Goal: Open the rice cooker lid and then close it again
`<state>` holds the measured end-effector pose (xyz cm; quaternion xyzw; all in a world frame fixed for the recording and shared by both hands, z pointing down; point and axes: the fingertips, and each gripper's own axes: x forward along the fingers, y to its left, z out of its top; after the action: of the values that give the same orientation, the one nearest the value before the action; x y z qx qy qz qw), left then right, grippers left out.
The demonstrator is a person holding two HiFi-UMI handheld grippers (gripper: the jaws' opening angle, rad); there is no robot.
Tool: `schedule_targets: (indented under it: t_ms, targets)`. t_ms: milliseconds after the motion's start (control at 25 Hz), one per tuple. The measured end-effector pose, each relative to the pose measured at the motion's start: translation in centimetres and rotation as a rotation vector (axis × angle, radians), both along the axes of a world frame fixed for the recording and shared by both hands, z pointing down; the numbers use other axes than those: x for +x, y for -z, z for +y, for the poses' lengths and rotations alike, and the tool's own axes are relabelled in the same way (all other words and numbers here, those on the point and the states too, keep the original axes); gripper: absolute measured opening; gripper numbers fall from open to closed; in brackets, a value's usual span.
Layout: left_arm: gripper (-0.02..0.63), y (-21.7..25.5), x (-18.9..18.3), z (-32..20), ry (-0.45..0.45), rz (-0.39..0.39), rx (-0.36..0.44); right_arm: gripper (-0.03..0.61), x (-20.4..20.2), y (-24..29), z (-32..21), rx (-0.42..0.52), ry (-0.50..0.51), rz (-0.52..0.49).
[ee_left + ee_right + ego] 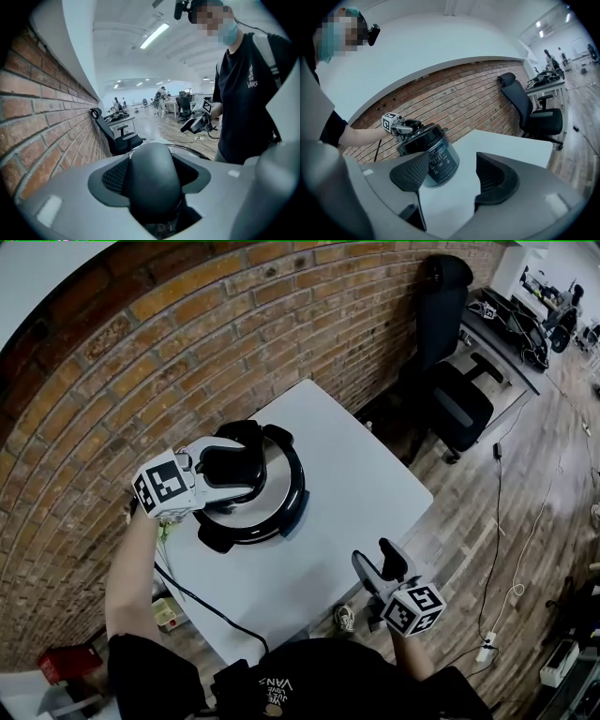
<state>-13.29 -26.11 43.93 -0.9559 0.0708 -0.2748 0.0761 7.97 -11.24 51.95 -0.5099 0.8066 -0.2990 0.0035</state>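
Observation:
A black and silver rice cooker (277, 510) (437, 158) stands on the white table (366, 474) near the brick wall, its lid down on the body. My left gripper (236, 465) (157, 157) is shut on the lid's black rounded handle (228, 463) (154, 187), which fills the gap between the pads. The right gripper view also shows my left gripper (406, 128) on top of the cooker. My right gripper (375, 559) (452, 176) hangs open past the table's near right edge, nothing between its fingers, pointing at the cooker's front panel.
A brick wall (141, 343) runs behind the table. A black office chair (455, 390) and a desk (506, 338) stand at the far right. A black cable (202, 601) runs off the table's near left side. Wooden floor with cables lies to the right.

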Motion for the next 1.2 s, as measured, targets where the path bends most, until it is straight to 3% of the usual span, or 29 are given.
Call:
schedule_targets:
  t_ms: [280, 1200]
  targets:
    - [0.279, 0.2, -0.4, -0.4, 0.129, 0.037, 0.010, 0.305, 0.0, 0.2, -0.4, 0.005, 0.014, -0.003]
    - [0.279, 0.1, -0.8, -0.5, 0.309, 0.046, 0.048, 0.305, -0.3, 0.0, 0.4, -0.002, 0.030, -0.011]
